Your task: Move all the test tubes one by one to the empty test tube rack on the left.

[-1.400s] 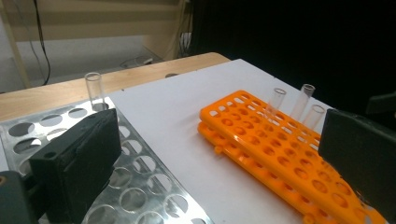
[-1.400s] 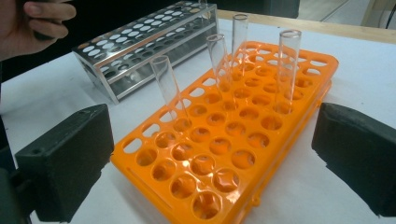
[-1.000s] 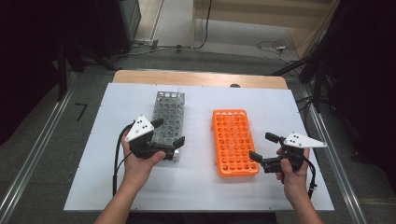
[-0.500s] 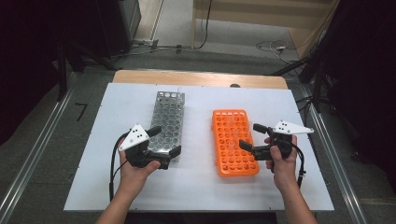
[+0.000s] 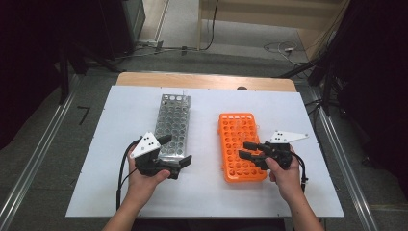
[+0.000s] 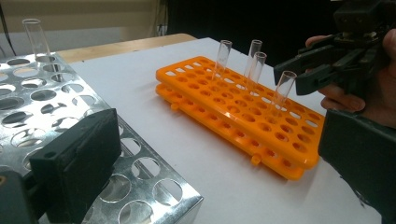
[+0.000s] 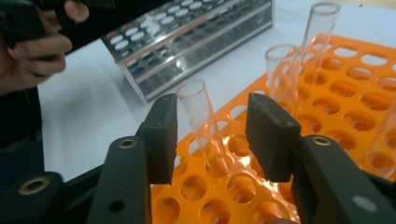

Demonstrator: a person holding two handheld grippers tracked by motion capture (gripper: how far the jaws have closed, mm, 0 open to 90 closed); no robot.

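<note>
An orange tube rack (image 5: 236, 139) lies right of centre and holds several clear glass tubes (image 6: 254, 58). My right gripper (image 5: 243, 149) is open over the rack's near part. In the right gripper view its jaws stand on either side of one upright tube (image 7: 201, 122) without touching it. A metal rack (image 5: 173, 122) lies left of centre with one tube (image 6: 35, 39) at its far end. My left gripper (image 5: 176, 151) is open at the metal rack's near end, with one jaw over the rack's holes and nothing between the jaws.
Both racks rest on a white board (image 5: 120, 192) over a wooden table (image 5: 202, 80). Bare board lies between the racks and along the near edge. Cables trail on the floor beyond the table. The person's left hand (image 7: 32, 49) shows in the right gripper view.
My right gripper has moved left from beside the orange rack to over it, bracketing a tube. My left gripper has drifted slightly toward the near edge.
</note>
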